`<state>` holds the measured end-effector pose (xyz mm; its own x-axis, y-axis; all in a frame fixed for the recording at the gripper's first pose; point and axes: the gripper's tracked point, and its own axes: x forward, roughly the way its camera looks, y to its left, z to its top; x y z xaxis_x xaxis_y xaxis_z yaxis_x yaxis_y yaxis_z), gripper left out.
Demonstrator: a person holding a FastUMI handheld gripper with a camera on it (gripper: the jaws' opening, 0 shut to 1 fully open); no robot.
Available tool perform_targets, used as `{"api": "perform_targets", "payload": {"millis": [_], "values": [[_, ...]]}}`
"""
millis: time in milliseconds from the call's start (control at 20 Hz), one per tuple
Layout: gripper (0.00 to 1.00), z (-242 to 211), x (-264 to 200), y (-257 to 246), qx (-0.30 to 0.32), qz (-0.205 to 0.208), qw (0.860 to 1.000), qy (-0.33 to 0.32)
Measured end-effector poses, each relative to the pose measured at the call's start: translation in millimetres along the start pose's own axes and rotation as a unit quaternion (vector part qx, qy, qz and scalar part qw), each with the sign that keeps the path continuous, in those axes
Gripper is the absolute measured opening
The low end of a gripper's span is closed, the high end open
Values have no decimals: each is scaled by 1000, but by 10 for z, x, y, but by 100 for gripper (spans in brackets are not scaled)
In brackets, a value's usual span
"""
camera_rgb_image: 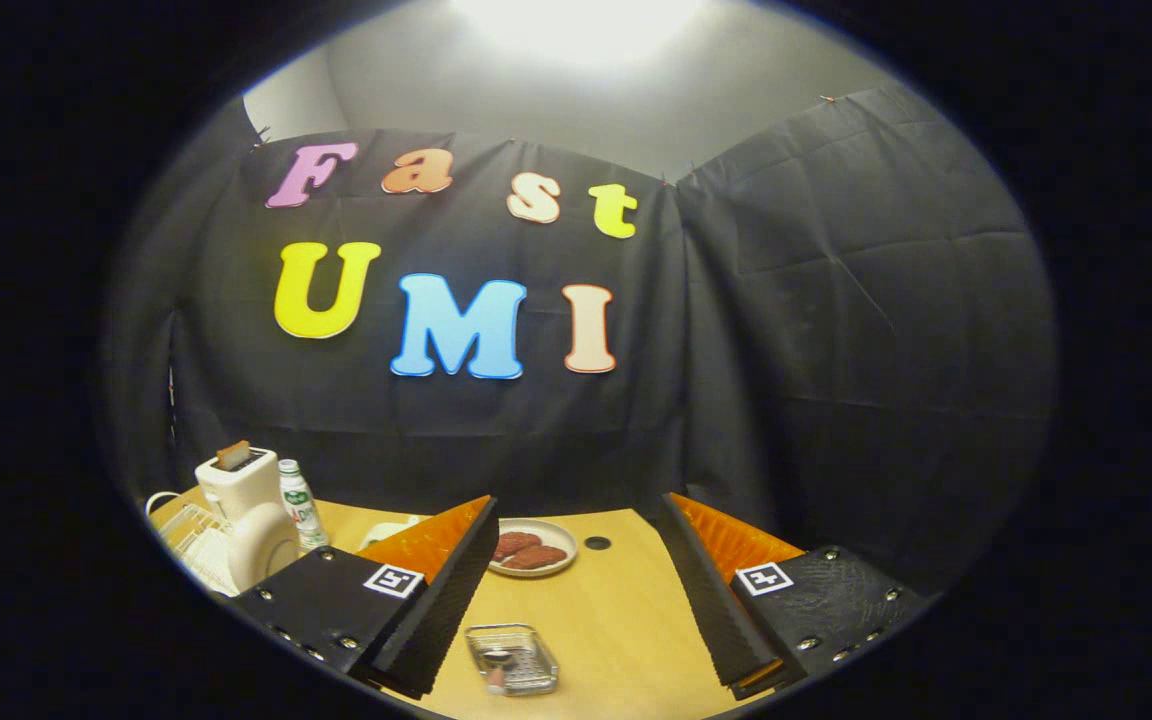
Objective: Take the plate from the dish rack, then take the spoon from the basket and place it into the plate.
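Your plate (261, 545) stands pale and upright in the dish rack (191, 540) at the table's (616, 620) left edge. The spoon (498, 668) lies in the small wire basket (513, 660). Your gripper (576, 600) has its fingers wide apart, holding nothing.

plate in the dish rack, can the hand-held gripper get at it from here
Probably yes. The hand-held gripper is open and holds nothing. The plate stands on edge at the near end of the dish rack, off beside one finger, with nothing in front of it. The gripper would have to swing toward it.
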<state>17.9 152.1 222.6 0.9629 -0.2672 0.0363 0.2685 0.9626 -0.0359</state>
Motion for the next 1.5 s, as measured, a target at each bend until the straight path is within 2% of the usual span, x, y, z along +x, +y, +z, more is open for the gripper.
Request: {"api": "perform_targets", "payload": {"millis": [250,450,750,1050,1100,1200,1350,1500], "values": [[98,-117,-60,1090,15,48,998,29],[98,-222,-22,1733,23,56,997,56],[98,-503,117,2416,17,63,992,106],[98,-890,181,2750,7,71,983,167],[91,-920,180,2769,5,72,982,173],[85,-1001,198,2789,-3,68,981,184],[85,-1132,215,2807,-19,61,977,205],[58,-1231,219,2808,-38,53,973,222]]}}
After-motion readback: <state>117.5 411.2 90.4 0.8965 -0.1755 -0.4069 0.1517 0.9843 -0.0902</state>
